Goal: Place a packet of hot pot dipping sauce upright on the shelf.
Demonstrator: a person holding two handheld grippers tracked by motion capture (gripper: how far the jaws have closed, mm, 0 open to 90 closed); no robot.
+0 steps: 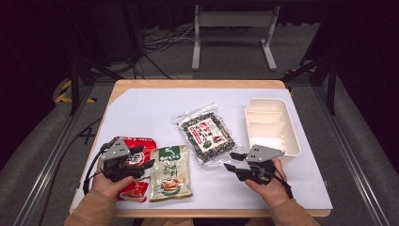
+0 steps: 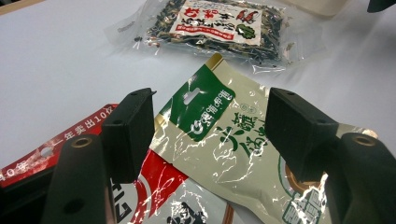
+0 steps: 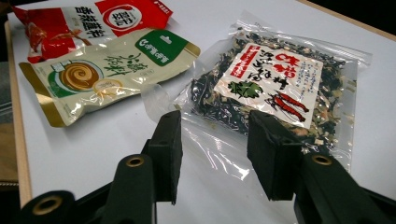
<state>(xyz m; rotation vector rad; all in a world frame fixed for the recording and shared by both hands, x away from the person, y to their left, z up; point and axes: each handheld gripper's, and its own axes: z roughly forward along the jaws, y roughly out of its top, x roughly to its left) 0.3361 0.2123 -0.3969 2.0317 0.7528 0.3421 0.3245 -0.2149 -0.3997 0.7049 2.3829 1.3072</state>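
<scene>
Plainly both grippers gape: left gripper over the green pouch top edge, right gripper at the clear bag edge (bare table beyond).

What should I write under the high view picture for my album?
Two open grippers, left and right, face three snack packets beside a white plastic tray.

Green-beige pouch overlaps red pouch (both flat); clear seaweed bag nearby.

Three food packets lie on the table: one red packet, one green-and-cream packet, one clear seaweed packet; one white tray.
</scene>
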